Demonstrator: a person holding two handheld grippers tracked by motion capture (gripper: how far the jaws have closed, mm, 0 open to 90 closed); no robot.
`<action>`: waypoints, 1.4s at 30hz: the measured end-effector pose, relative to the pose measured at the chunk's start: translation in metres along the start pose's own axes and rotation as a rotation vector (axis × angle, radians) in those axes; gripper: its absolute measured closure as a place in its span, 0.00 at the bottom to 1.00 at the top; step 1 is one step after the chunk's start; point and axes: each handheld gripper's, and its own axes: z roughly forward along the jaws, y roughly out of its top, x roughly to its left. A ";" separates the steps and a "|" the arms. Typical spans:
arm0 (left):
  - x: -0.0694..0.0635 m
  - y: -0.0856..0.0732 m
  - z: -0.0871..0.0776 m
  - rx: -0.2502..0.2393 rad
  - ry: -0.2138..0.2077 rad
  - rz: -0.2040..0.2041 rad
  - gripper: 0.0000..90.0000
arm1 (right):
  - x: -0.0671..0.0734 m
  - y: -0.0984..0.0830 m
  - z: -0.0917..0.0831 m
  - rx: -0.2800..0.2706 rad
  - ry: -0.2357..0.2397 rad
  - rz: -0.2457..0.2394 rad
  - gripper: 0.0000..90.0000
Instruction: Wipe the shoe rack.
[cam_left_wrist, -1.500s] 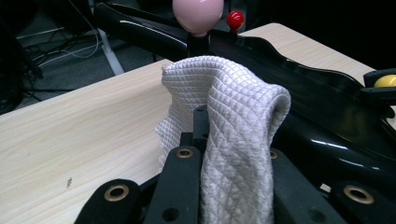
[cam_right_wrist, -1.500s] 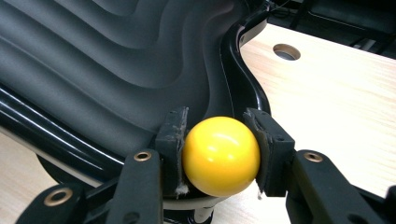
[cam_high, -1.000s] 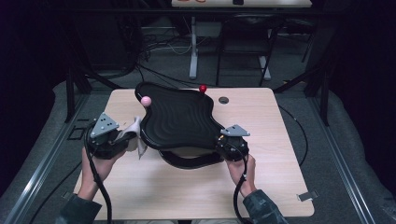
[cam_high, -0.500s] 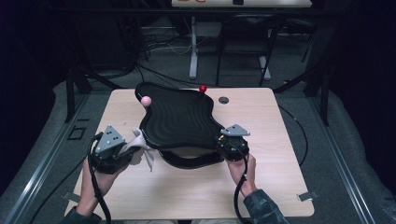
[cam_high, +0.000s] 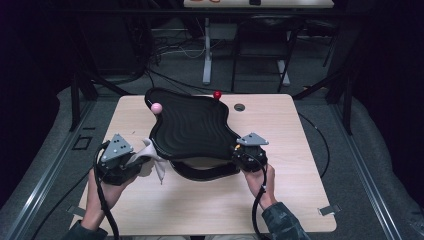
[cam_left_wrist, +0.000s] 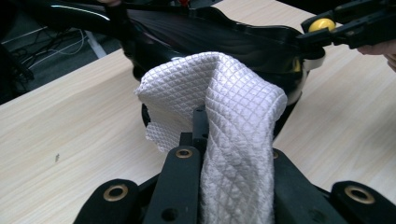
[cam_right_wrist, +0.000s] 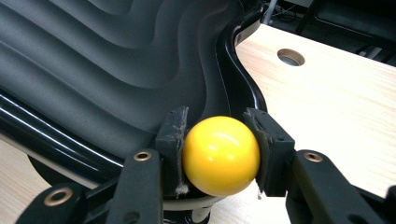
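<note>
Right gripper view: jaws of right gripper (cam_right_wrist: 219, 154) clamped on yellow ball knob (cam_right_wrist: 220, 155), one pad on either side, knob seated at rim of black wavy tray (cam_right_wrist: 93, 60). Tray surface ridged, stretching up and away beyond the jaw tips; pale table (cam_right_wrist: 336, 93) off to the far side of the right-hand jaw.

Left gripper view: jaws of left gripper (cam_left_wrist: 201, 140) closed tight on white quilted cloth (cam_left_wrist: 224, 102), fabric bunched between them and draped forward over the tips. Tray's near edge just beyond the cloth, apparently touching or nearly so; contact not resolvable.

High view: tray tilted, propped above its dark base (cam_high: 205, 172), pink knob (cam_high: 156, 107) and red knob (cam_high: 217, 94) at far rim. Left gripper (cam_high: 131, 161) at one side, right gripper (cam_high: 240, 152) at the other.

Step judged: wiping the tray while steadied by the yellow knob. Next move calls for cloth pressed onto the ridged surface and dragged along the grooves, knob grip kept firm so tray does not rock.
</note>
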 end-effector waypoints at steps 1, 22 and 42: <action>0.003 0.001 0.000 -0.002 0.001 -0.003 0.95 | -0.001 0.000 0.000 0.000 -0.001 -0.001 0.66; 0.045 0.005 0.069 -0.002 -0.007 -0.083 0.94 | -0.018 -0.002 0.000 -0.003 0.064 -0.027 0.67; 0.058 -0.070 0.065 0.066 0.096 -0.196 0.93 | -0.027 0.000 -0.007 0.035 0.091 0.091 0.51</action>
